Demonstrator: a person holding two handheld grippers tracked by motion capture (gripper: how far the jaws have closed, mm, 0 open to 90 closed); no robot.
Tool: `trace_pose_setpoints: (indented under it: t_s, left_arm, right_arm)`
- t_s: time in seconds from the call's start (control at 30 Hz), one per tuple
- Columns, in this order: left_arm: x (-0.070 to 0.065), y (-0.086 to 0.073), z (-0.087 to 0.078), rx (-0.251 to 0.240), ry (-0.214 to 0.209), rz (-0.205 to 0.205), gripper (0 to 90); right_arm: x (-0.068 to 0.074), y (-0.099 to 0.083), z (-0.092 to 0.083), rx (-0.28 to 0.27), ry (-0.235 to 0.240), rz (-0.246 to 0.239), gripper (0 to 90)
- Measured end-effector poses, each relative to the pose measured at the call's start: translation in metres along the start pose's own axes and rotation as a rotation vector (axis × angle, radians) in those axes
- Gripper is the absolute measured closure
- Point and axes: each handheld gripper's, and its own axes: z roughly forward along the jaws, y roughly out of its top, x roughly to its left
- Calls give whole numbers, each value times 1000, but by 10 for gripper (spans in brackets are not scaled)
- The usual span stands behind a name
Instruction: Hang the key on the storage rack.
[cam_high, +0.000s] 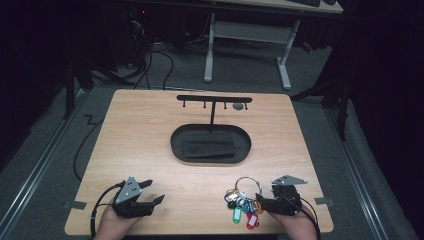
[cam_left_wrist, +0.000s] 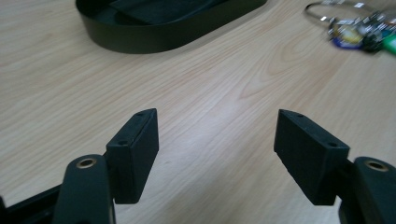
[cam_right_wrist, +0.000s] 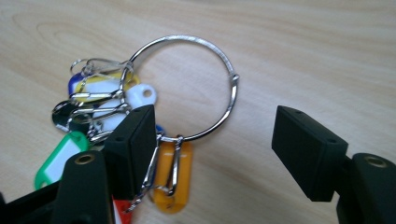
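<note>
A large metal key ring (cam_right_wrist: 187, 84) with several coloured key tags (cam_right_wrist: 173, 172) lies on the wooden table (cam_high: 150, 130) at the front right. My right gripper (cam_right_wrist: 215, 140) hovers over it with its jaws open; the ring's near arc and the orange tag lie between them, and the pads do not press on anything. In the high view the right gripper (cam_high: 272, 200) sits just right of the key bunch (cam_high: 243, 202). At the front left my left gripper (cam_high: 150, 192) is open over bare wood (cam_left_wrist: 215, 135), with the keys (cam_left_wrist: 355, 32) far off to its right.
A black oval tray (cam_high: 177, 145) with a dark pad inside lies at the table's centre. Behind it stands a black T-shaped hook rack (cam_high: 214, 99). A desk frame and cables stand on the floor beyond the table.
</note>
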Motion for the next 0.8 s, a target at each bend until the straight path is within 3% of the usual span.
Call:
trace_pose_setpoints:
  t_s: [0.07, 0.2, 0.4, 0.67, 0.8]
  left_arm:
    - [-4, 1, 0, 6, 15, 37, 310]
    - [-7, 1, 0, 11, 19, 61, 308]
    - [-6, -2, -1, 22, 18, 52, 310]
    - [-9, -4, -2, 29, 25, 69, 312]
    - [-8, -4, -1, 43, 26, 66, 313]
  right_arm:
    - [3, 4, 2, 34, -21, -12, 315]
    - [6, 10, 8, 93, -31, -29, 314]
    - [6, 16, 13, 159, -26, -17, 313]
    - [8, 32, 10, 246, -40, -74, 312]
    - [13, 40, 10, 273, -59, -133, 317]
